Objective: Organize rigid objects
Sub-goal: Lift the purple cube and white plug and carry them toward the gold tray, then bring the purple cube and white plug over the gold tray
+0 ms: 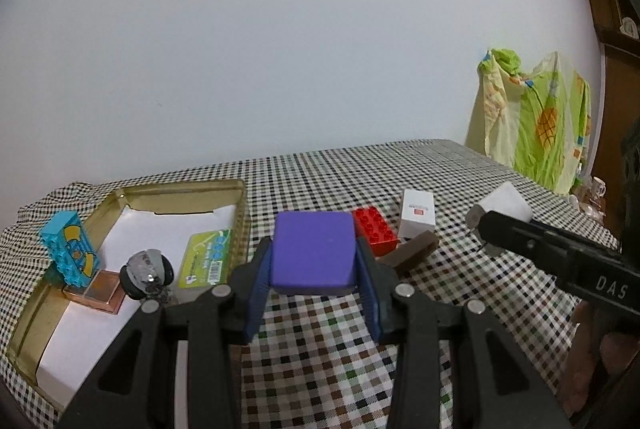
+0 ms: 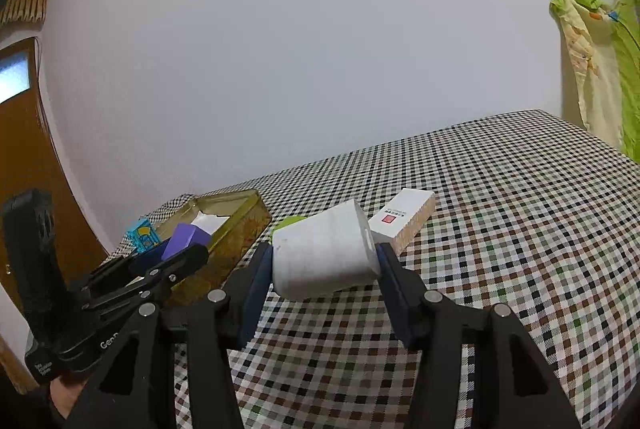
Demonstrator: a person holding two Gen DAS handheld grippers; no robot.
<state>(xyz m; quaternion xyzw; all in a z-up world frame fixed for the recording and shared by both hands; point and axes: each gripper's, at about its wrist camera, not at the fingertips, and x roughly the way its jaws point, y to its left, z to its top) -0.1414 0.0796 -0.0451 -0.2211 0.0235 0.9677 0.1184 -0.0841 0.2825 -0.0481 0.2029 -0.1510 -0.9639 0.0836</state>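
checkered table [image 1: 460, 165], gold tray [image 1: 240, 213], red brick [image 1: 376, 231], white box [image 1: 418, 219]

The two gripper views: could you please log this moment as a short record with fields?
surface: checked tablecloth
left gripper: shut on purple block, held above the cloth
right gripper: shut on white block, also lifted
tray: gold tin at left, white paper liner
in tray: blue brick, copper square, shiny round piece, green card
still on cloth: red brick, white box, brown piece
background: green patterned cloth
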